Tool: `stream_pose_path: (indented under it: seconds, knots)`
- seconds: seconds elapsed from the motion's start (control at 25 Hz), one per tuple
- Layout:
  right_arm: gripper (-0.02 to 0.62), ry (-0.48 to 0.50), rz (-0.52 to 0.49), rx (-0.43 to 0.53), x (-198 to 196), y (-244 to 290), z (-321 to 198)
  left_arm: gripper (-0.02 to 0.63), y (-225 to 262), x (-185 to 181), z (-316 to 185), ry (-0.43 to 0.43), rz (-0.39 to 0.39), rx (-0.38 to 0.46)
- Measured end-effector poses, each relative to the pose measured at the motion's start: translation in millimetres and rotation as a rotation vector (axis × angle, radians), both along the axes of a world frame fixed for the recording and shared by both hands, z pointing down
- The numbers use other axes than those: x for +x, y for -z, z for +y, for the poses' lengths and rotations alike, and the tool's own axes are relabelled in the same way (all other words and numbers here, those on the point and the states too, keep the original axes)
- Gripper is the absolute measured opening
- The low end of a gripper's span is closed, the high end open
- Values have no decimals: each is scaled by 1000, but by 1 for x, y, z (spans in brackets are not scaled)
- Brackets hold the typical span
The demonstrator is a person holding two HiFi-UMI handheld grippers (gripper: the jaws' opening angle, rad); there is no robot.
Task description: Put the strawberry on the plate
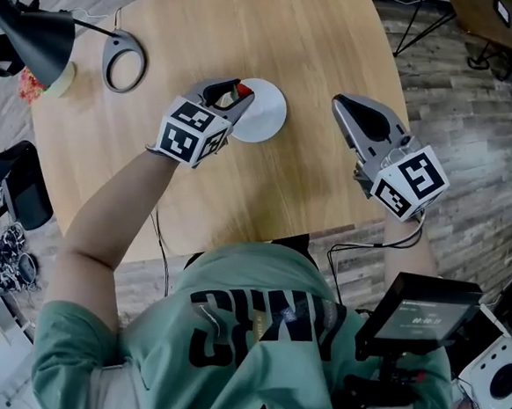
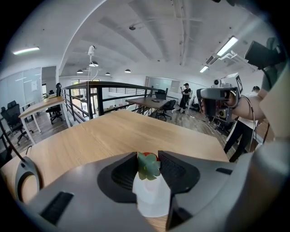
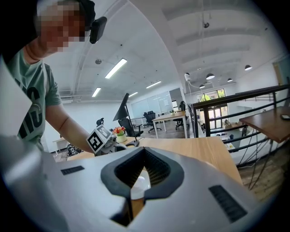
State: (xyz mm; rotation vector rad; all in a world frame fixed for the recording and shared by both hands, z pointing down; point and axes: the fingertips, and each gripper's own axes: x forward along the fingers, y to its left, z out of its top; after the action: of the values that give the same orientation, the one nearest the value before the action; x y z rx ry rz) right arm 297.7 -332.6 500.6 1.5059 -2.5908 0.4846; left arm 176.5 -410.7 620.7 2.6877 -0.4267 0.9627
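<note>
Red fruit under a green leafy cap is seen pinched between the fingers [image 2: 174, 170] of the left gripper [image 2: 148, 156]. The strawberry [image 2: 148, 166] is held near the fingertips, with the pads pressed on its two sides. Directly below the fingertips the white plate [image 2: 152, 199] is spread. In the head view the fruit is placed over the part of the plate nearest those fingers, not over its middle. Whether the berry's tip is resting on the plate or hanging just above it cannot be settled from either view.

The right gripper [image 3: 144, 152] is closed at its fingertips with nothing between them. It is held across the plate from the left fingers, well apart from the fruit, above the wooden table [image 1: 252, 31].

Several risks are judged from here. If the left fingers are parted while the berry is off-centre, it may be rolled over the low rim onto the table, since its shape is rounded and tapered. If it is let go from a height, a bounce may be caused. If the pads are squeezed harder, the fruit may be marked or squirted out of the grip. If the fingers are drawn away sideways and not lifted clear, the light plate may be nudged or the berry dragged off.
</note>
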Motion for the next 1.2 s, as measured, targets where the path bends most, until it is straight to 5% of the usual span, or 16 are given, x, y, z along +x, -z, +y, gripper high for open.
stream_pose_path:
  seconds: [0.8,1.0,1.2]
  knots:
    - [5,-57,-19,-25,26,-22,31,181,-91,4,21,-19,-210,-25]
    - [6,-67,-23,-11,28,-15,31,212,-68,5,14,-4,-170,-19]
    - [5,-66,-17,8,24,0,34,212,-16,-3,7,61,-42,-40]
